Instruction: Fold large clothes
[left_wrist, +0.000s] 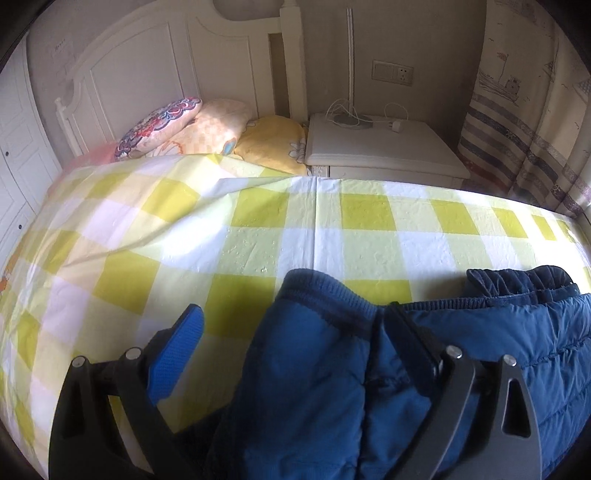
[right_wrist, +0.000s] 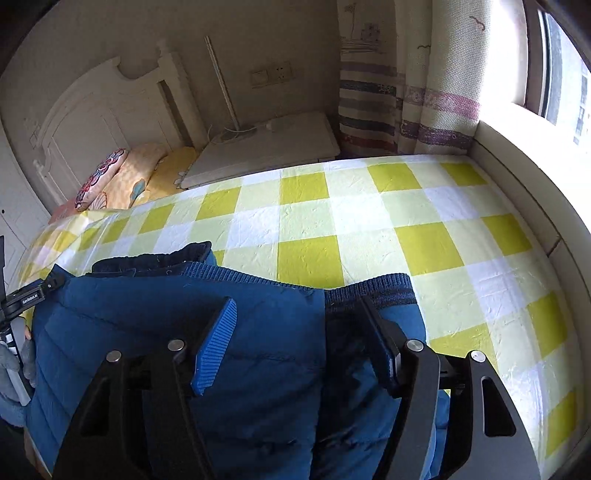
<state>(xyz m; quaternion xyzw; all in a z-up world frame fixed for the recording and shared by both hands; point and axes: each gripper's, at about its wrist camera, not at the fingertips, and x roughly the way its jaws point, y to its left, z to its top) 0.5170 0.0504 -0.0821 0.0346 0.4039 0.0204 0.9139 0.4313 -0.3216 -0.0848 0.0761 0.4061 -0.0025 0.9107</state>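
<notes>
Nearest the lens in the left wrist view, the left gripper (left_wrist: 291, 314) stands with its jaws wide apart over the near edge of the bed. Its blue-padded left finger (left_wrist: 177, 354) hangs over bare sheet, while the right finger is pressed against the fabric of a blue padded jacket (left_wrist: 314, 376). One cuffed part of that jacket rises between the two fingers, but only one finger meets it, so nothing is clamped. More of the quilted jacket spreads to the right, with a dark gathered collar (left_wrist: 517, 282) at its far edge. It lies on a yellow, pale green and white checked bedsheet (left_wrist: 258, 236). Farther back are a floral pillow (left_wrist: 159, 123), a yellow pillow (left_wrist: 271, 142), a white headboard (left_wrist: 147, 66), a white nightstand (left_wrist: 384, 147) carrying a lamp base and white cable, and a striped curtain (left_wrist: 517, 129).

Seen from the right wrist, the right gripper (right_wrist: 299, 310) also hangs with jaws wide; its ribbed blue pad (right_wrist: 216, 347) and its dark opposite finger both sit above the jacket (right_wrist: 129, 332) without squeezing it. The jacket lies flat at the near left part of the checked sheet (right_wrist: 406, 221), its ribbed hem (right_wrist: 373, 290) pointing away from the camera. At the far left edge, part of the other gripper and a grey-gloved hand (right_wrist: 16, 365) touch the jacket's side. A bright window (right_wrist: 561, 74) stands at the right.
</notes>
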